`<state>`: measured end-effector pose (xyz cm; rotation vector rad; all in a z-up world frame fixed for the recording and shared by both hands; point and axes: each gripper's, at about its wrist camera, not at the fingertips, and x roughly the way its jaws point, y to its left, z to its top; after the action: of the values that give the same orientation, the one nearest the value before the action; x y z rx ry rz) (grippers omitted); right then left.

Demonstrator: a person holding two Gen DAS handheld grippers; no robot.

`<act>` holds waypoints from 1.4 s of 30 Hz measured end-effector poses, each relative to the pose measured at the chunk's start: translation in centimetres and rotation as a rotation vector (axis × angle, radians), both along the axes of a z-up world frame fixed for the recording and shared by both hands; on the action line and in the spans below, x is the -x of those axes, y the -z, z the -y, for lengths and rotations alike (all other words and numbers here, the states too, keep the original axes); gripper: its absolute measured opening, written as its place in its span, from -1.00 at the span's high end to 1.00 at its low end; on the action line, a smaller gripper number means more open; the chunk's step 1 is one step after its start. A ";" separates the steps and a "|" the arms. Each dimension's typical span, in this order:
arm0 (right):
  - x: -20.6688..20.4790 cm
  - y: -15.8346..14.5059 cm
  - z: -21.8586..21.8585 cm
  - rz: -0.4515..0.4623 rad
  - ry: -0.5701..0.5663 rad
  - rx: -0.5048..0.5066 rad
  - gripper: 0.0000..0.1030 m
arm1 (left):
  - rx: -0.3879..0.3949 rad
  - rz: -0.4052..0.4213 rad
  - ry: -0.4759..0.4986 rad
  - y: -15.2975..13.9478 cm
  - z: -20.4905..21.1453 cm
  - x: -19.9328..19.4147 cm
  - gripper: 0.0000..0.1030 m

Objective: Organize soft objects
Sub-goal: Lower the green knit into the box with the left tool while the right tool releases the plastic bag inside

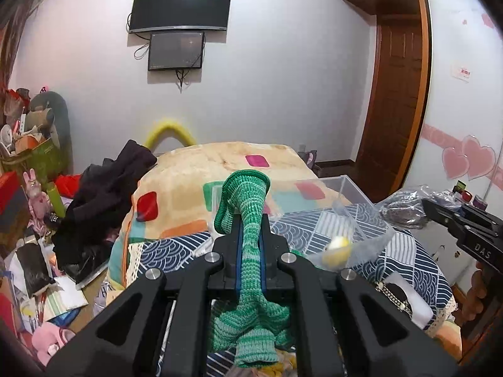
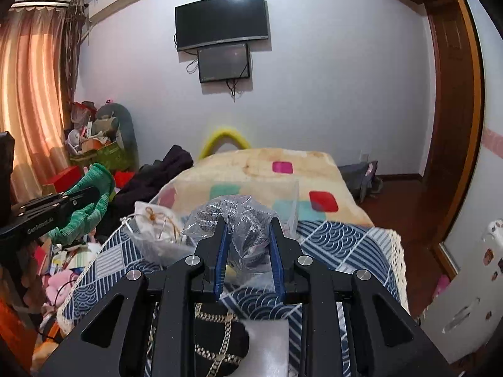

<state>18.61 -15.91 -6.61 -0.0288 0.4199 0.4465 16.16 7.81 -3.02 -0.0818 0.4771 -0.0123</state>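
Observation:
My left gripper (image 1: 250,220) is shut on a green knitted glove (image 1: 250,207) and holds it in the air above the bed; the glove's cuff sticks up past the fingertips and its fingers hang below. It also shows in the right wrist view (image 2: 91,204), at the left. My right gripper (image 2: 248,229) is shut on a clear plastic bag of grey knitted fabric (image 2: 239,220), held above the blue patterned cloth (image 2: 339,245). A clear plastic box (image 1: 339,201) stands on the bed ahead of the left gripper, with a yellow and white soft ball (image 1: 338,249) blurred at its near wall.
A second clear bag with white cloth and string (image 2: 154,229) lies left of the right gripper. A black item with gold chain pattern (image 2: 217,339) lies below it. Dark clothes (image 1: 103,201) are heaped at the bed's left edge. Clutter covers the floor to the left (image 1: 34,282).

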 end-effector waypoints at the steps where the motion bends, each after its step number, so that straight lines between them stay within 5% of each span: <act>1: -0.3 -0.1 -0.1 0.003 0.003 0.001 0.57 | 0.000 -0.007 -0.002 0.0 -0.1 -0.6 0.86; 16: -3.9 0.7 -3.5 -0.040 -0.090 0.029 0.57 | -0.012 -0.114 -0.018 3.2 -0.3 -8.1 0.86; 29: -7.4 4.2 -7.7 -0.181 -0.135 0.211 0.56 | -0.042 -0.214 -0.009 6.9 0.3 -11.5 0.81; 35: -7.5 4.3 -7.6 -0.190 -0.131 0.248 0.46 | -0.059 -0.234 0.010 7.1 0.5 -11.1 0.34; 39: -6.9 3.8 -7.3 -0.185 -0.139 0.238 0.07 | -0.043 -0.226 0.025 6.4 0.7 -10.2 -0.19; 42: -6.4 3.1 -6.9 -0.154 -0.136 0.232 -0.02 | -0.060 -0.215 0.034 5.7 1.2 -9.3 -0.32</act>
<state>24.98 -9.05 -9.71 -0.2506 0.6223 0.5335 25.49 6.63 -8.68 -0.0159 0.6931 -0.0230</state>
